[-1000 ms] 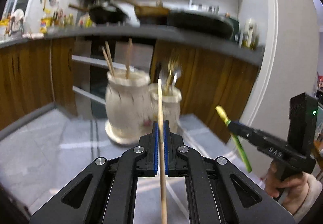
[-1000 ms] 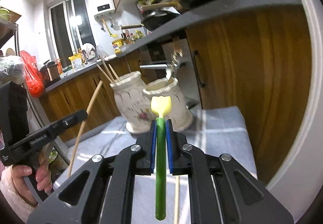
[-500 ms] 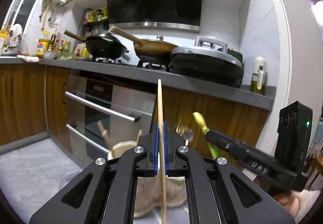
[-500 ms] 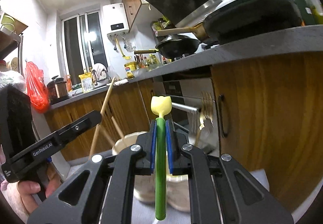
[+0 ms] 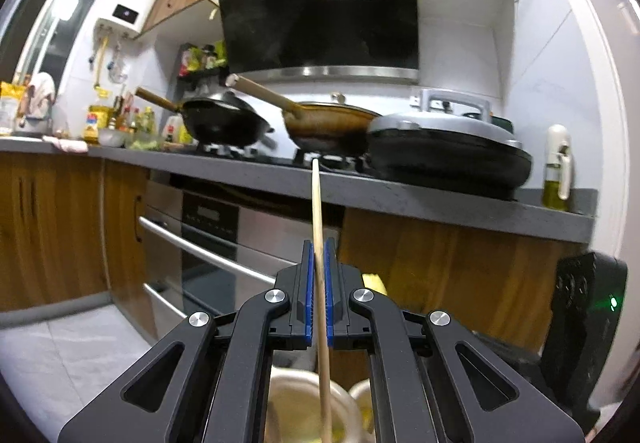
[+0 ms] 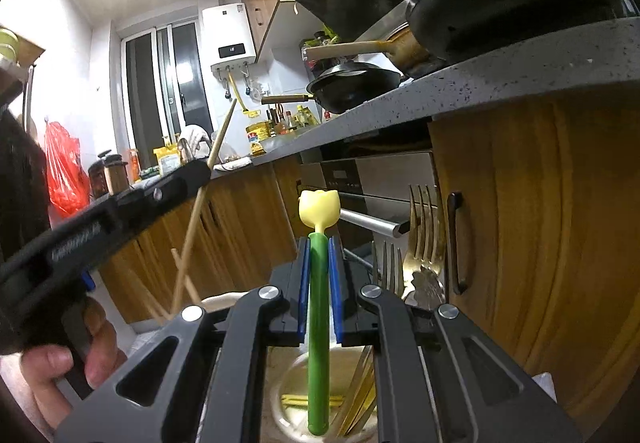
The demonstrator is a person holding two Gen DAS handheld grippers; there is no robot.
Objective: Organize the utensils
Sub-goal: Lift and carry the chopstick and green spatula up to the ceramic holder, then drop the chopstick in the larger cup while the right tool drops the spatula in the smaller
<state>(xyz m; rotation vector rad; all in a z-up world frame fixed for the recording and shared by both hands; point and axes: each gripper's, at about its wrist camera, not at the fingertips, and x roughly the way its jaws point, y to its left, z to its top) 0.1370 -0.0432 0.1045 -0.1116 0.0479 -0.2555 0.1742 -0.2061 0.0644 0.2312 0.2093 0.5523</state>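
While the left gripper [image 5: 319, 283] pinches a chopstick [image 5: 317, 211] standing upright, its jar [image 5: 304, 403] sits right below, low in the frame; the right gripper [image 6: 319, 283] squeezes a green stick [image 6: 319, 323] above another jar [image 6: 292, 395].

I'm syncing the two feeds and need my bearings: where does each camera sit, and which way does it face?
Left wrist: rides the left claw, facing the stove counter; its own fingers clamp an upright wooden chopstick above a cream holder.
Right wrist: rides the right claw, looking along the counter toward the window; it grips a green tulip-topped utensil over a holder with forks. The left hand shows.
Shared: the chopstick, the black wok and the brown pan.
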